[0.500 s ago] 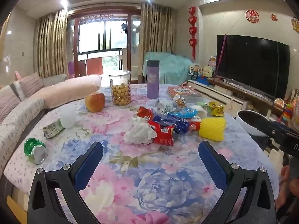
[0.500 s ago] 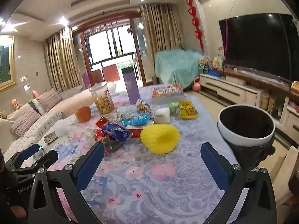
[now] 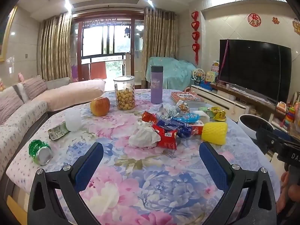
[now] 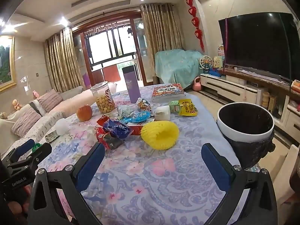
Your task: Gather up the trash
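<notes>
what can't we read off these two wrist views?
- Bin: left wrist view shows only its rim; the right gripper's body covers the rest.
- Tissue: right wrist view, behind the wrapper pile.
- Crushed can: right wrist view, nearly all behind the left gripper.
- Wrapper print: too small.

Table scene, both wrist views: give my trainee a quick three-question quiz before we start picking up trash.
1. True or false: the left gripper already holds the crumpled tissue.
2. Which lies on its side near the sofa-side edge of the table? A) green can B) purple bottle C) snack jar
3. Fill in: beside the table, past the right gripper, stands an open ____ lined with a black bag.

Key: 1 false; 2 A; 3 bin.
</notes>
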A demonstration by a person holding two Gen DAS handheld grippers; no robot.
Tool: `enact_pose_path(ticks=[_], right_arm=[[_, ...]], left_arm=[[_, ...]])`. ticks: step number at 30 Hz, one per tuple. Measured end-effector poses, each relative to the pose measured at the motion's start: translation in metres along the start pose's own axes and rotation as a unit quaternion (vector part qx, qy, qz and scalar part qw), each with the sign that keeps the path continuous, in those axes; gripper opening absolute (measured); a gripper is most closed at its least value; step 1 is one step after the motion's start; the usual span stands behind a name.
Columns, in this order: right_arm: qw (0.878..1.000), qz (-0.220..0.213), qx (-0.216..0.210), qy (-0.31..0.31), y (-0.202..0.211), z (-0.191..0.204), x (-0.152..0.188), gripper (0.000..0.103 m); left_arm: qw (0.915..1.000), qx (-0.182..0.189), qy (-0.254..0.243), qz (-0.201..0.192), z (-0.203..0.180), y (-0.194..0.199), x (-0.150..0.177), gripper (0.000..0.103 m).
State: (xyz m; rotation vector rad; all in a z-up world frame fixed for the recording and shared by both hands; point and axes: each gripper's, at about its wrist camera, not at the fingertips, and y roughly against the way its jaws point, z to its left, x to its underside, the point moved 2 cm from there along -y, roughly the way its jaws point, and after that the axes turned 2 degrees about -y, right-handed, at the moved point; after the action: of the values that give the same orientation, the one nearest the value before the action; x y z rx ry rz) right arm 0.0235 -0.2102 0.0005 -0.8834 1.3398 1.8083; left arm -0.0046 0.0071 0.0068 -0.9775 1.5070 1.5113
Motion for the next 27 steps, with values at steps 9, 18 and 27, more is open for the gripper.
enact_pose_path(ticks=[9,18,27], right_arm=[[1.0,-0.007,0.002,0.005,-0.0009,0.0009,-0.0004,0.103],[1.0,-0.022,0.0,0.01,0.0034,0.0022,-0.0009,0.103],[1.0,-0.024,-0.003,0.009,0.0043,0.0034,-0.0001,0.103]], left_arm=[[0.9999,-0.001,-0.004,-0.012,-0.003,0.0029,0.0023,0.102],[0.9996,-0.005,-0.011,-0.026,-0.0063,0.0061,0.003,0.102],[0.9995,-0.006,-0.012,-0.027,-0.0079,0.0064,0.0053,0.102]])
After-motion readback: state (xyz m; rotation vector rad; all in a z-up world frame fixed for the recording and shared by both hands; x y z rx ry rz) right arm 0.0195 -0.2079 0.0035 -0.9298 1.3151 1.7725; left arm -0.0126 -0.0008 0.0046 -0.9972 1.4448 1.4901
